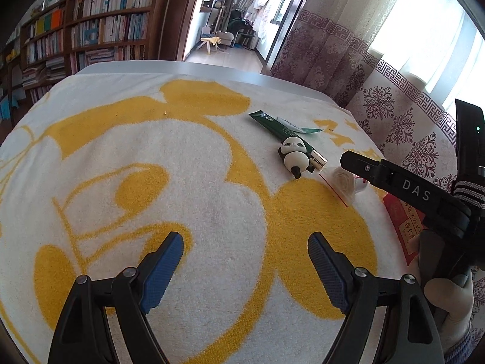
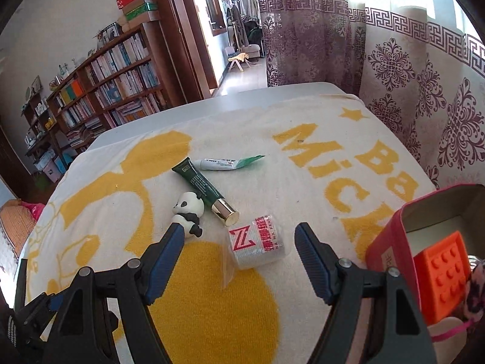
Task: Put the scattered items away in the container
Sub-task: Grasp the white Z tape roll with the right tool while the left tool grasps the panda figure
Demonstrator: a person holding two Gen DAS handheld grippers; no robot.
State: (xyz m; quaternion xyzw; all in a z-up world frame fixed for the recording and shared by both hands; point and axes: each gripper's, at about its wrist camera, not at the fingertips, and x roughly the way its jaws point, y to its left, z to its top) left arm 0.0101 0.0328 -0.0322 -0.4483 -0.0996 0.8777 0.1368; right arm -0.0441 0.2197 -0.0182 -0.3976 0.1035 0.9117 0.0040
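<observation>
left gripper: fingers spread wide over bare towel at the near edge, pointing down at a slant; nothing between the blue pads.
right gripper: fingers spread, angled down, with the bagged roll lying between the tips; pads not touching it.
towel: white with yellow cartoon print and letters, covering the table.
bagged roll: white roll with red print in a clear bag, near centre, just right of the panda.
panda figure: lying on its side, touching the dark green tube.
dark green tube: gold cap toward the near side, slanting away to the left.
white and green tube: farther off, beside the dark tube's tail.
red container: near right, open; holds an orange studded block and something patterned, partly hidden.
only in the right view: the container's inside and its contents.
only in the left view: the right gripper's black body from outside, and a gloved hand under it at the right edge.
</observation>
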